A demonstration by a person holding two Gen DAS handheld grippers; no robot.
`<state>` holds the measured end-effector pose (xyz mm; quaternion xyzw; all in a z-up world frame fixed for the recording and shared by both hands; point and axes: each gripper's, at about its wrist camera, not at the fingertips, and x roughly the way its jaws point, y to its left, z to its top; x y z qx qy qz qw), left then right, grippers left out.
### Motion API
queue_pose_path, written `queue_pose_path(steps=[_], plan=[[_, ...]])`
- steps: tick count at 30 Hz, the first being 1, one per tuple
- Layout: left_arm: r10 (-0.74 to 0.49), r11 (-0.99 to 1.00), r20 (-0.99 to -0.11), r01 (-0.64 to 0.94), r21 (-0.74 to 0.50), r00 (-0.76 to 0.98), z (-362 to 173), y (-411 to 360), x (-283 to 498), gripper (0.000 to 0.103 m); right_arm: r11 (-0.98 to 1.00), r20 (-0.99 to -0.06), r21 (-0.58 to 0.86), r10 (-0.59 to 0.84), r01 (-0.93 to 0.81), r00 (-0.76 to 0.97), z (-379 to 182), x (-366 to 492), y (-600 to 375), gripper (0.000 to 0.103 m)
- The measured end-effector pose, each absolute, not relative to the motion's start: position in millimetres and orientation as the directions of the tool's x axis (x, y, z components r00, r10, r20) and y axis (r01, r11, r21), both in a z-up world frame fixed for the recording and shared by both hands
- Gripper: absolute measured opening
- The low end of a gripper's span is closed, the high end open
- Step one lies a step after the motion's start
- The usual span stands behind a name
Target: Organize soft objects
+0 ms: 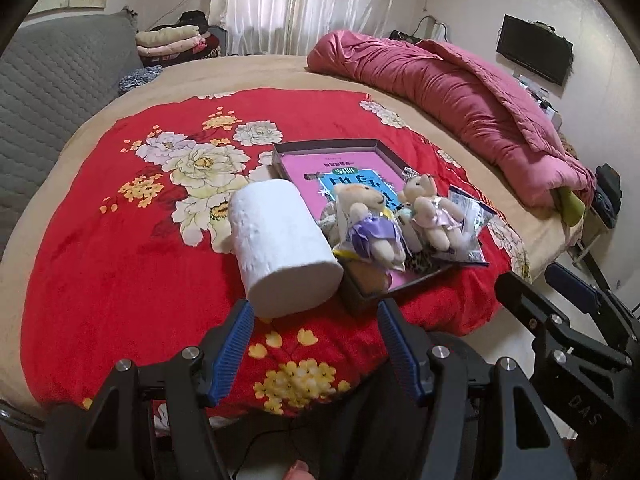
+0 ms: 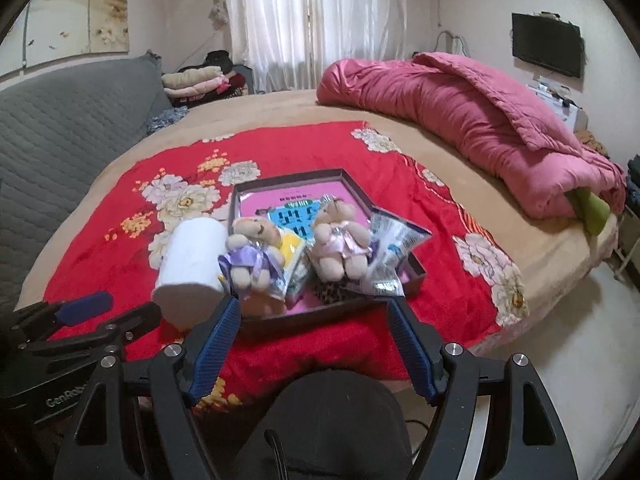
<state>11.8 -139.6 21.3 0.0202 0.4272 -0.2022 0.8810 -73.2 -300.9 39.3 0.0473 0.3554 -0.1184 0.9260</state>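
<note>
A dark shallow box [image 1: 384, 151] [image 2: 416, 276] with a pink book in it lies on the red floral blanket [image 1: 120, 240] [image 2: 400, 160]. In the box sit a bear in a purple dress [image 1: 370, 216] [image 2: 254, 248], a bear in a pink dress [image 1: 428, 208] [image 2: 340, 240] and plastic packets [image 1: 468, 216] [image 2: 390, 252]. A white paper roll [image 1: 280, 244] [image 2: 192, 260] lies left of the box. My left gripper [image 1: 316, 312] is open and empty just in front of the roll. My right gripper [image 2: 316, 308] is open and empty at the box's near edge.
A rolled pink quilt [image 1: 460, 100] [image 2: 480, 120] lies at the bed's right side. A grey padded headboard [image 1: 52, 80] [image 2: 60, 120] stands on the left. Folded clothes [image 1: 172, 40] [image 2: 196, 78] are stacked at the back. A television [image 1: 534, 54] [image 2: 546, 50] hangs on the right wall.
</note>
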Motion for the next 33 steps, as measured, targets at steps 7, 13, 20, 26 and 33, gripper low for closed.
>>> queue_pose_path(steps=[7, 13, 20, 26, 33], plan=[[-0.327, 0.922, -0.763, 0.364, -0.129, 0.558, 21.5, -135.3, 3.8, 0.064, 0.966, -0.679, -0.003, -0.193, 0.26, 0.708, 36.8, -84.1, -300.5, 0.077], [-0.327, 0.924, -0.763, 0.357, -0.136, 0.557, 22.7, -132.7, -0.8, 0.064, 0.966, -0.689, -0.001, -0.188, 0.258, 0.7, 36.1, -89.1, -299.3, 0.077], [-0.321, 0.924, -0.772, 0.36, -0.129, 0.549, 22.4, -132.2, -4.7, 0.064, 0.97, -0.698, 0.003, -0.173, 0.245, 0.695, 34.6, -89.4, -297.2, 0.077], [-0.317, 0.92, -0.777, 0.376, -0.112, 0.544, 21.8, -135.7, -11.7, 0.064, 0.971, -0.703, 0.008, -0.166, 0.241, 0.691, 33.3, -88.7, -296.0, 0.077], [-0.319, 0.919, -0.784, 0.375, -0.12, 0.532, 19.5, -132.0, -14.0, 0.064, 0.971, -0.701, 0.016, -0.16, 0.239, 0.695, 33.4, -89.0, -296.5, 0.077]])
